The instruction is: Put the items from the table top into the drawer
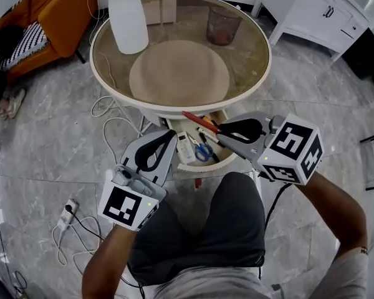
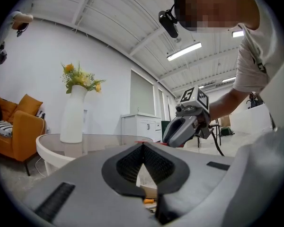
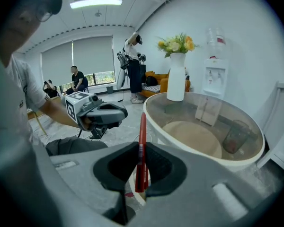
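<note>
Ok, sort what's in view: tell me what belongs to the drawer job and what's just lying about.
Job:
- red pen, gripped in the right claw
- open drawer
- remote and scissors, inside it
- table
- left claw, shut and empty

Lying about:
- white vase
- bin
- orange sofa
- power strip
- white cabinet

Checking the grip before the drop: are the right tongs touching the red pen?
Touching. The right gripper view shows the right tongs clamped on the red pen.
</note>
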The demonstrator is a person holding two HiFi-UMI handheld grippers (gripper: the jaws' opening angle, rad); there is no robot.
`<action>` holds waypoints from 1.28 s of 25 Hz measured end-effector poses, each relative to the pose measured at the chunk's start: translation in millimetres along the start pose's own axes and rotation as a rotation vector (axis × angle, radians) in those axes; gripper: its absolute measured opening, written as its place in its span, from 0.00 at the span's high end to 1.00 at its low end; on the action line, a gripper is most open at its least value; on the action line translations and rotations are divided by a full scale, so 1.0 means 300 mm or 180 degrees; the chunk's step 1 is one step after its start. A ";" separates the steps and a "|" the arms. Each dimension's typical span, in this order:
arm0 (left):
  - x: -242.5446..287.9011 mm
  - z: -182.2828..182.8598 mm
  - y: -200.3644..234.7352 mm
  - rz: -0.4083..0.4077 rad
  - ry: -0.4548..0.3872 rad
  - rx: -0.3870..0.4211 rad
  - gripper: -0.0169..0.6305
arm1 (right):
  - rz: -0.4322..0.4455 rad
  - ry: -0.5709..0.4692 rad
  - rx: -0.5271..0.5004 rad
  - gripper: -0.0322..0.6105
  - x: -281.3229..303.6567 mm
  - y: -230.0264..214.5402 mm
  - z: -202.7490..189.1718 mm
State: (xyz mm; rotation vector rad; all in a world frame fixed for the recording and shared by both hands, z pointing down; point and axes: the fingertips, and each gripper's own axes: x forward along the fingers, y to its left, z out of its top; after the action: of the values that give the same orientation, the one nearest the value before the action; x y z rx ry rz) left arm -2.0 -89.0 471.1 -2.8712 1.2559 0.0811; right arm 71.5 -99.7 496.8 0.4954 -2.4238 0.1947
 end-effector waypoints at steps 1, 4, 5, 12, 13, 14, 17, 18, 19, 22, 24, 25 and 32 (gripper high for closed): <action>-0.008 -0.024 -0.009 -0.0014 0.0025 -0.0002 0.97 | 0.0029 0.0025 -0.0009 0.88 0.010 0.015 -0.027; -0.032 -0.123 -0.024 -0.0053 0.0201 0.0040 0.97 | 0.0086 0.0108 0.0008 0.88 0.050 0.039 -0.114; -0.037 -0.154 -0.020 -0.0047 0.0248 0.0055 0.97 | 0.0096 0.0135 0.0034 0.88 0.068 0.040 -0.145; -0.018 -0.309 0.051 0.0065 0.0358 0.0075 0.97 | -0.0067 0.0471 0.0204 0.88 0.276 -0.040 -0.413; -0.007 -0.324 0.056 0.0069 0.0364 0.0091 0.97 | -0.0111 0.0534 0.0238 0.88 0.310 -0.060 -0.456; 0.004 -0.337 0.059 0.0069 0.0362 0.0109 0.97 | -0.0158 0.0596 0.0269 0.88 0.341 -0.080 -0.497; 0.032 -0.372 0.063 0.0068 0.0337 0.0126 0.97 | -0.0288 0.0768 0.0360 0.88 0.428 -0.131 -0.603; 0.039 -0.383 0.065 0.0066 0.0335 0.0128 0.97 | -0.0322 0.0817 0.0396 0.88 0.456 -0.145 -0.632; 0.048 -0.394 0.065 0.0058 0.0334 0.0137 0.97 | -0.0350 0.0866 0.0430 0.88 0.483 -0.157 -0.659; 0.076 -0.422 0.062 0.0017 0.0327 0.0175 0.97 | -0.0420 0.1053 0.0473 0.88 0.557 -0.188 -0.734; 0.085 -0.440 0.061 0.0012 0.0313 0.0166 0.97 | -0.0470 0.1179 0.0492 0.88 0.597 -0.208 -0.778; 0.085 -0.449 0.062 0.0020 0.0305 0.0151 0.97 | -0.0496 0.1233 0.0509 0.88 0.615 -0.217 -0.797; 0.072 -0.475 0.057 0.0042 0.0291 0.0054 0.97 | -0.0667 0.1584 0.0649 0.88 0.685 -0.267 -0.893</action>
State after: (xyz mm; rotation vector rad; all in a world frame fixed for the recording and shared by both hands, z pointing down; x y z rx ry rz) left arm 6.3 -120.3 612.5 -2.8832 1.2833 -0.0612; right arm 108.6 -165.5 835.3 0.6957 -1.8637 0.4229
